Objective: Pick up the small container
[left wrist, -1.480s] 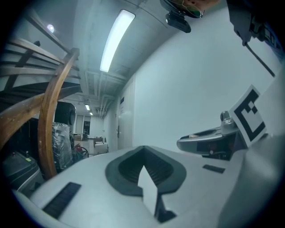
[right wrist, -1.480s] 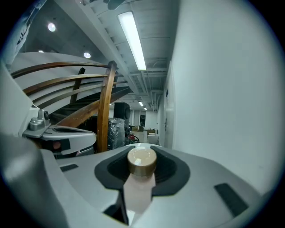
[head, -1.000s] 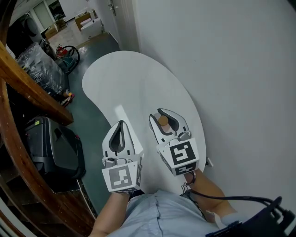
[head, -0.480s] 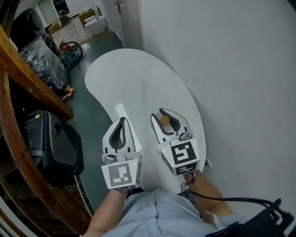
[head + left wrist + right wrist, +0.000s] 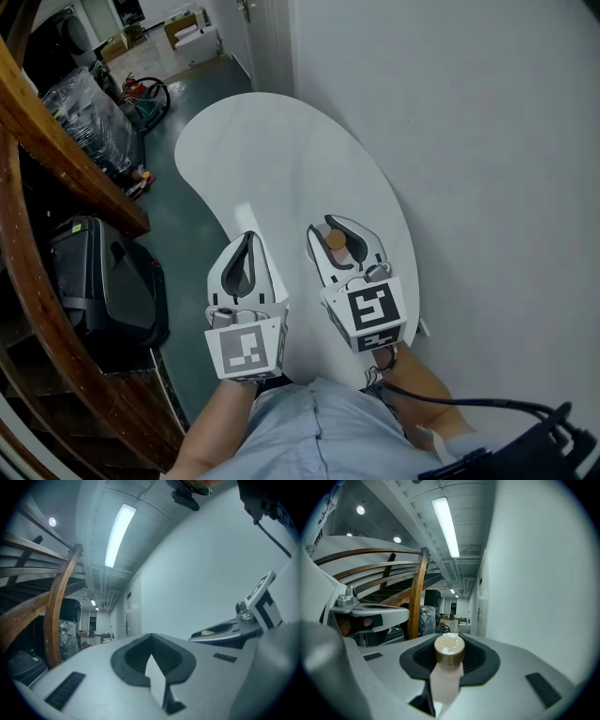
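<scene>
Head view. Right hand-held gripper (image 5: 340, 234), closed on the container (image 5: 334, 241), over the near end of the white desk (image 5: 281, 159) and close to the wall (image 5: 469, 141). Left hand-held gripper (image 5: 246, 251) just to its left, jaws together with nothing between them.

Right gripper view. The container (image 5: 448, 660), pale with a brown cap, stands upright between the dark pads (image 5: 480, 660), which press on its sides.

Left gripper view. Pads (image 5: 161, 660) meet at the tips.

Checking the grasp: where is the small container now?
In the head view, the small container is clamped in the right gripper, beside the left gripper, over the white table's near end.
</scene>
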`<move>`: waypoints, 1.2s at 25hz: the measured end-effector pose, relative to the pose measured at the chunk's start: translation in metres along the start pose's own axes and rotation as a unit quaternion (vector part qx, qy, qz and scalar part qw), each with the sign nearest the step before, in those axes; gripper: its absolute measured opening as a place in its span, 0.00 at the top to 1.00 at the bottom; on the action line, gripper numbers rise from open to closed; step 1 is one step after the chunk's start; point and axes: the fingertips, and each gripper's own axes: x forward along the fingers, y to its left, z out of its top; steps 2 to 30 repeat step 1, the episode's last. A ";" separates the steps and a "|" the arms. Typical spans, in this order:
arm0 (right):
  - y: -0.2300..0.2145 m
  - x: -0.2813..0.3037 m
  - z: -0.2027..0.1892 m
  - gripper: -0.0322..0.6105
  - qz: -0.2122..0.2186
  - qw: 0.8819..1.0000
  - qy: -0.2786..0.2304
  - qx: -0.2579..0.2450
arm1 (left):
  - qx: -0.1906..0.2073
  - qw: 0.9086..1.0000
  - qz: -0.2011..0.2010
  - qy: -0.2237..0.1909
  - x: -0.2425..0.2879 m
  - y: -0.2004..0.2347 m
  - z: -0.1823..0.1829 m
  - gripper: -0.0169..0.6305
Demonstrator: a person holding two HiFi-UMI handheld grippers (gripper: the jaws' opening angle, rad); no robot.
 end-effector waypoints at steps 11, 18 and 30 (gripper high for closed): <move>0.000 0.000 0.000 0.79 0.000 1.000 0.000 0.000 | 0.000 1.000 0.000 0.002 0.000 0.001 -0.001 0.98; 0.000 0.000 0.000 0.79 0.000 1.000 0.000 0.000 | 0.000 1.000 0.000 0.002 0.000 0.001 -0.001 0.98; 0.000 0.000 0.000 0.79 0.000 1.000 0.000 0.000 | 0.000 1.000 0.000 0.002 0.000 0.001 -0.001 0.98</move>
